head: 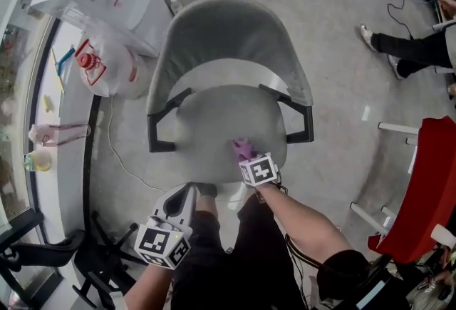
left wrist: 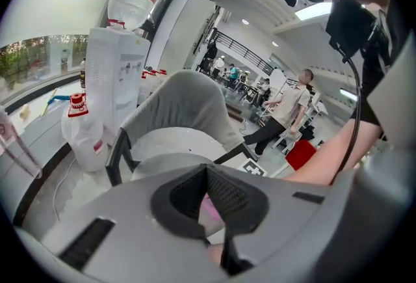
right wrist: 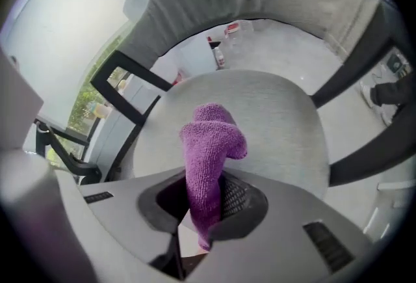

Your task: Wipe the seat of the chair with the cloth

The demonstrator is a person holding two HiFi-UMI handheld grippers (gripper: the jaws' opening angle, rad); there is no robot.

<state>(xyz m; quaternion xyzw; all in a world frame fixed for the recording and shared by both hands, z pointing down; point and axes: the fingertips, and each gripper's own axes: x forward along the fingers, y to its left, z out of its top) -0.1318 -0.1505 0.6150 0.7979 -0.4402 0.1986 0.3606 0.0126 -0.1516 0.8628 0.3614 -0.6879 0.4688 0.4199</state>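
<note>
The print on the red-and-white label [head: 90, 65] of the plastic bag [head: 121, 77] left of the chair [head: 228, 38] is too small to be read. The purple cloth [right wrist: 209, 145] is clamped between the jaws of the right gripper [right wrist: 205, 203]. Its free end is bunched just beyond the tips, over the front part of the grey seat [head: 206, 123]. The left gripper [left wrist: 207, 174] is held near the seat's front edge, with its jaws brought together on nothing.
</note>
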